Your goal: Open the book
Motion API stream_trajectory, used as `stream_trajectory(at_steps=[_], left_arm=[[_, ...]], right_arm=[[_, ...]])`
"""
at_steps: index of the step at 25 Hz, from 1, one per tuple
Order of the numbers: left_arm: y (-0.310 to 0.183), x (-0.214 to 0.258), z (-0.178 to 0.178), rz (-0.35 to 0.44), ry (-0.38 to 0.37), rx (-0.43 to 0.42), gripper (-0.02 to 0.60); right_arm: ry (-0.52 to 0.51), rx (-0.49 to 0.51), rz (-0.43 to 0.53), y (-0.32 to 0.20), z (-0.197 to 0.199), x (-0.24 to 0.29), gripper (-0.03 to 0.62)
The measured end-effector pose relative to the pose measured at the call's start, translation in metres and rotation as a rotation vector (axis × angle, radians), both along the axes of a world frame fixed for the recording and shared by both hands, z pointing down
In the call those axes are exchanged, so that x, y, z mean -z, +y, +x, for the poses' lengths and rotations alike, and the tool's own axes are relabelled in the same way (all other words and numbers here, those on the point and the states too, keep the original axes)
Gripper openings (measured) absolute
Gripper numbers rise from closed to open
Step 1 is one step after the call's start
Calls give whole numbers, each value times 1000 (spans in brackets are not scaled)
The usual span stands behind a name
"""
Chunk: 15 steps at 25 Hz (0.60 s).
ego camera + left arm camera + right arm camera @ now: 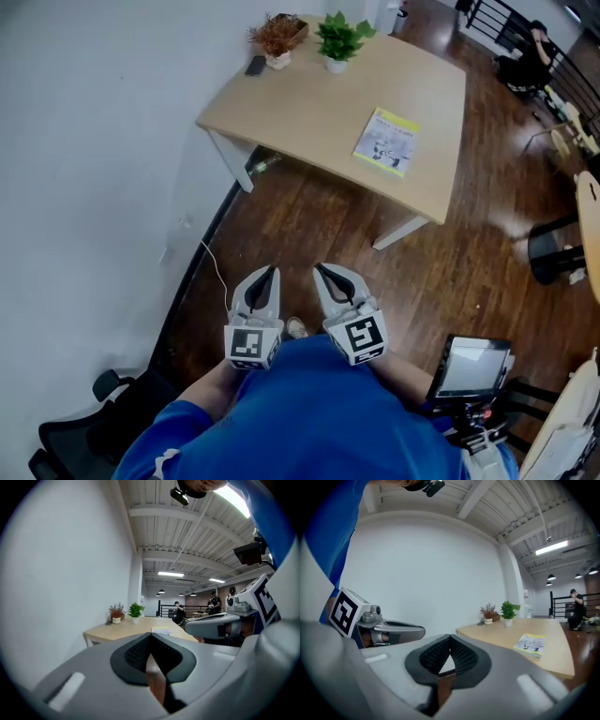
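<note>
Book (386,141), cover print unreadable, on table (309,112); left hand-held gripper (272,270), right hand-held gripper (320,269) both pressed together.

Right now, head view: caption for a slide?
Shut, empty left gripper and right gripper short of the table; closed book lies on it.

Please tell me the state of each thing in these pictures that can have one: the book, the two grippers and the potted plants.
Yellow-and-white thin book: closed, lying flat on the light wooden table, not touched.
Left gripper: jaws together, nothing between them, far from the table.
Right gripper: jaws together, nothing between them.
Green plant in a white pot: upright.
Reddish dried plant in a white pot: upright.
</note>
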<state>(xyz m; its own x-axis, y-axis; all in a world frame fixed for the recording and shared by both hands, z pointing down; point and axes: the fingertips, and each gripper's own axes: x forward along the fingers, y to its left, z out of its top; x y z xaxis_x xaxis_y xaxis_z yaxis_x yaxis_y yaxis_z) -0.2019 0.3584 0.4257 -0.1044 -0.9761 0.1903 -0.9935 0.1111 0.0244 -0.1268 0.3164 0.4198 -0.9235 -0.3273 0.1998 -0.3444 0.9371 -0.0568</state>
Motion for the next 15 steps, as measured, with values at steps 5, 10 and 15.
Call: stream_trajectory(at_steps=[5,10,15], left_arm=[[-32,-5,4,8,5,-124,7],[-68,-2,16,23,16,-219,8],[-124,-9,27,14,21,-263,8]], right_arm=[[-11,-138,-5,-24,11,-7,3],[-3,-231,7,-49,24,-6,3],[5,-279,-5,-101,36,-13,3]])
